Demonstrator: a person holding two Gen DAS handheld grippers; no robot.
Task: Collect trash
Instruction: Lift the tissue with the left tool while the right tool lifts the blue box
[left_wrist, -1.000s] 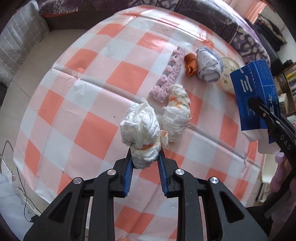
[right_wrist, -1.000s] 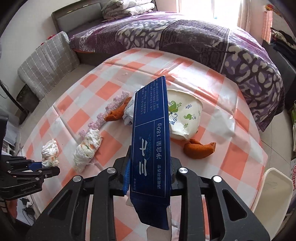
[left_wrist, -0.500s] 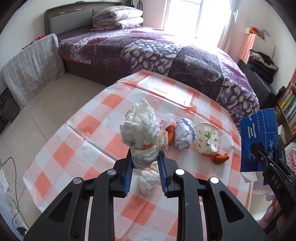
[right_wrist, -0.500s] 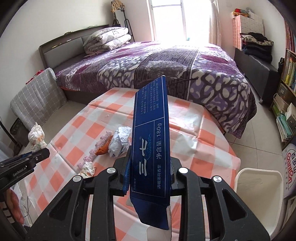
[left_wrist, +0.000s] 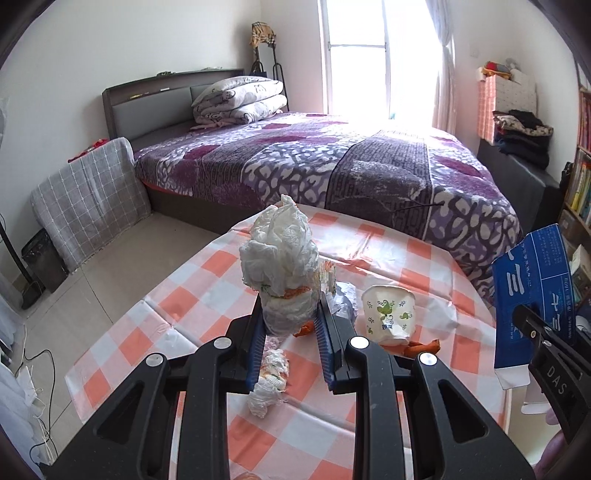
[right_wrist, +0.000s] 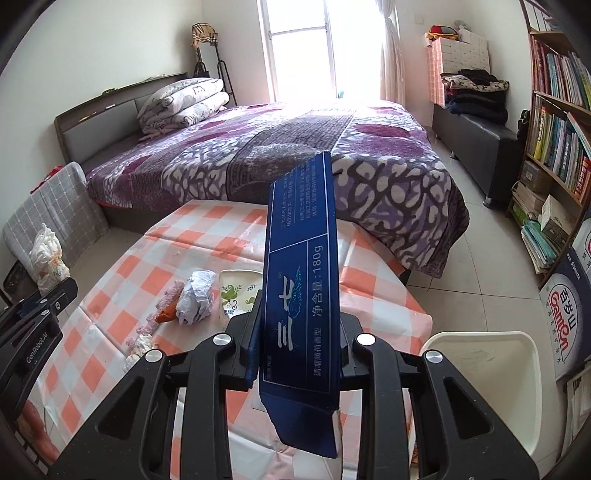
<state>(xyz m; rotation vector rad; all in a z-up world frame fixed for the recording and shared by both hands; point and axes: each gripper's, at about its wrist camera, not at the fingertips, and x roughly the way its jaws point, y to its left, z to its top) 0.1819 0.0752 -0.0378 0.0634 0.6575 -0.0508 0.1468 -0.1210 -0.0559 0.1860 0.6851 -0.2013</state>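
The left gripper (left_wrist: 290, 325) is clamped tight on a crumpled white tissue wad (left_wrist: 280, 254), its blue pads pinching the lower part so the rest billows up through the centre of the left wrist frame. It is held clear above the table, presumably so it can be carried off without dragging across the other scraps. The right gripper (right_wrist: 297, 332) is closed on a flat blue carton (right_wrist: 301, 295), gripped near its lower end with the long face standing on edge up the middle of the right wrist frame; pinching the narrow sides looks like the only way such a slim box would sit firmly between the jaws.

Further out, more trash waits on the orange-and-white checked tablecloth (left_wrist: 177, 306): a second tissue wad (left_wrist: 269, 380) low in the left frame beneath the gripper, a ball of crumpled paper (right_wrist: 195, 297) left of centre in the right frame, a tipped paper cup (left_wrist: 388, 314) with a green leaf print, and an orange scrap (left_wrist: 423, 347) just beside the cup. A white bin (right_wrist: 487, 373) stands off the table's edge at the lower right of the right frame, the likely place for both loads. Behind everything lies a bed (left_wrist: 332, 166) with a purple cover.
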